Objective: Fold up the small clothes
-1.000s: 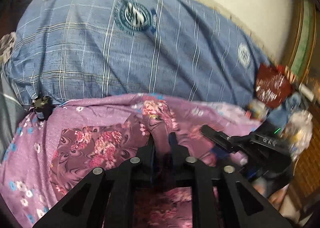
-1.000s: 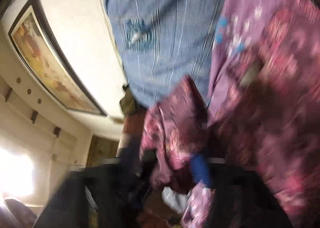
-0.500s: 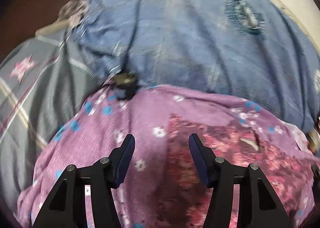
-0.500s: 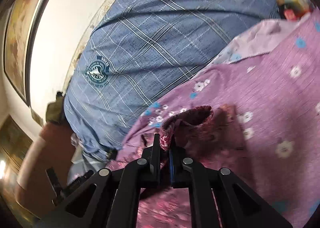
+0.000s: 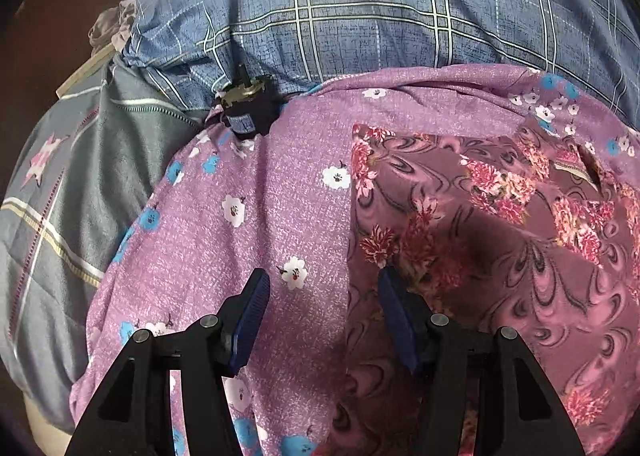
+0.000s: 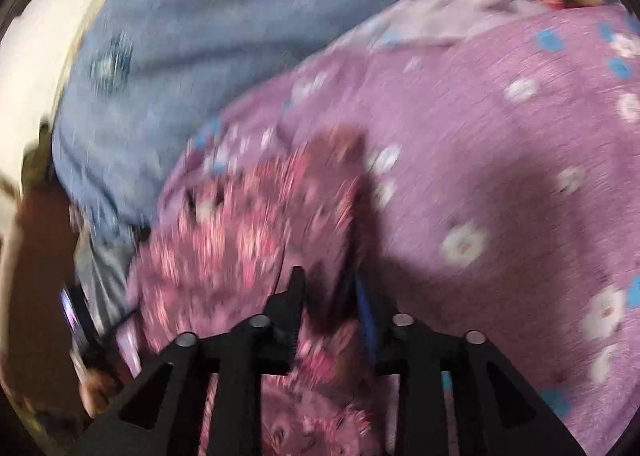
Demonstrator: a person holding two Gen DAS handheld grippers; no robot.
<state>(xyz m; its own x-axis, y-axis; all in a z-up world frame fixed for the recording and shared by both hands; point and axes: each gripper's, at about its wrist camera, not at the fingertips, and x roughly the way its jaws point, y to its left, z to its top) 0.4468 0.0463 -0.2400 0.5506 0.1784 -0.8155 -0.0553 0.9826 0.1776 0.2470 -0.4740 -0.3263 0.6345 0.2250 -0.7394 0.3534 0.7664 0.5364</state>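
with garment [image 5: 492, 223] flat on purple sheet [image 5: 256, 191]: mid-fold. left gripper [image 5: 322, 296] wide, empty; right gripper [image 6: 328, 296] narrow, possibly pinching cloth, can't tell. next: regrip left edge.

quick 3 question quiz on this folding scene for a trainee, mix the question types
1. True or false: the left gripper is clamped on the floral garment.
2. The garment lies on: A) the purple flowered sheet B) a wooden table C) a tiled floor.
3. Fill in: beyond the purple sheet lies a blue ____ pillow.

Key: 1 false: its jaws stand open above the garment's left edge. 2 A. 3 plaid. The right gripper view is blurred; cloth sits between its fingers, grip unclear.
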